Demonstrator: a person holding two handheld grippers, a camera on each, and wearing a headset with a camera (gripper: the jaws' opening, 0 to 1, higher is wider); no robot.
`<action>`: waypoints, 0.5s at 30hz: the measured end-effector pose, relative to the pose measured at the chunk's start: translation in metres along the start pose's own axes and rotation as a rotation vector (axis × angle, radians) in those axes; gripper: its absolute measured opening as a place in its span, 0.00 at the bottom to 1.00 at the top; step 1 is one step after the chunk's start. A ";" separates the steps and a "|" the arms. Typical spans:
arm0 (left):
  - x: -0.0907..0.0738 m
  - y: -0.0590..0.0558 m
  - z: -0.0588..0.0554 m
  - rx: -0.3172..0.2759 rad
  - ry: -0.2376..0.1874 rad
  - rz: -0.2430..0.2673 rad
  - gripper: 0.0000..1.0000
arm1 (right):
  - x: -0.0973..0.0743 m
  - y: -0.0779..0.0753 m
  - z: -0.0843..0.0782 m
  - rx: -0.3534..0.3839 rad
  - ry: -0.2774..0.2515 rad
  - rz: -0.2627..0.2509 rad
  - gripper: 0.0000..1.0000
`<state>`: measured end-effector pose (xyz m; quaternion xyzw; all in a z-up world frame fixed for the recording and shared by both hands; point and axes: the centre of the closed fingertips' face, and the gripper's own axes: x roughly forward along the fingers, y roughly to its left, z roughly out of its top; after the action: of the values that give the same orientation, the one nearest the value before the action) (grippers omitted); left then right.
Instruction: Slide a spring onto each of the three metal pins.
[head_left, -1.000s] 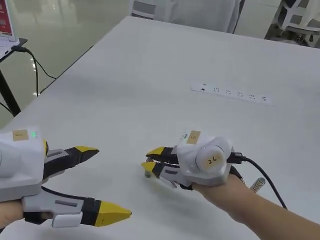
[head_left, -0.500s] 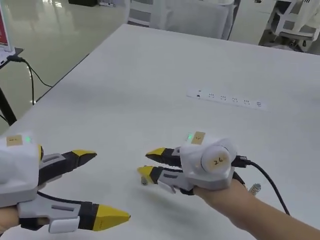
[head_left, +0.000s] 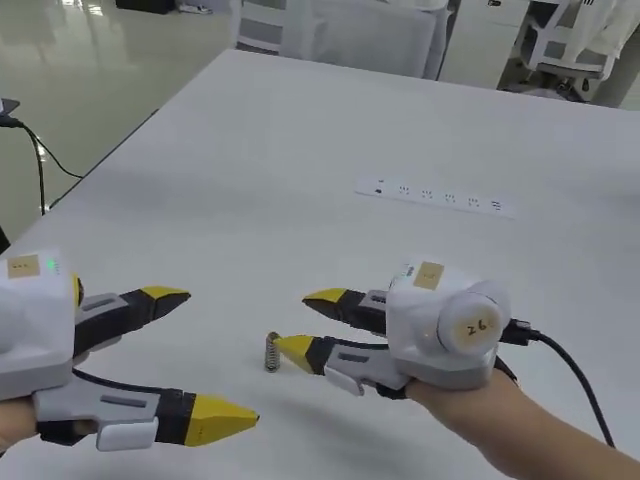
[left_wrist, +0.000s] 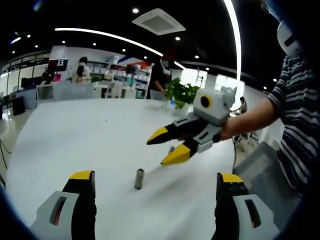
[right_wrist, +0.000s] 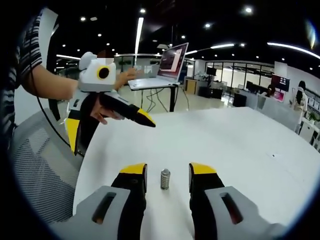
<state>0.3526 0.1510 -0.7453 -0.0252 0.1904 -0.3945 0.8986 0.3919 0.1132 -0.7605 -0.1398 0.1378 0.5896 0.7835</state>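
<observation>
Leftward, the left gripper (head_left: 215, 357) hovers over the white worktop (head_left: 300, 150), jaws spread wide; at its 3 o'clock a small spring (head_left: 271, 352) stands upright, ungripped, just off the right gripper (head_left: 293, 321), whose jaws stand narrowly apart; a power strip (head_left: 435, 195) lies at 1 o'clock

Spring (head_left: 271, 352) upright on table (head_left: 300, 150), at right gripper (head_left: 295, 322) tips, left gripper (head_left: 220, 355) leftward, power strip (head_left: 435, 197) behind
</observation>
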 end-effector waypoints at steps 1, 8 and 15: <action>0.000 0.000 0.000 0.001 -0.001 0.000 0.98 | -0.001 0.000 0.000 0.003 0.001 -0.001 0.34; 0.004 -0.002 0.002 0.009 -0.008 -0.002 0.98 | -0.020 -0.002 -0.010 0.040 -0.007 -0.038 0.48; 0.005 -0.002 0.002 0.011 -0.013 0.001 0.98 | -0.045 -0.007 -0.019 0.062 -0.008 -0.081 0.57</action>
<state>0.3545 0.1459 -0.7450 -0.0229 0.1826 -0.3948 0.9002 0.3853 0.0642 -0.7609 -0.1188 0.1471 0.5534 0.8112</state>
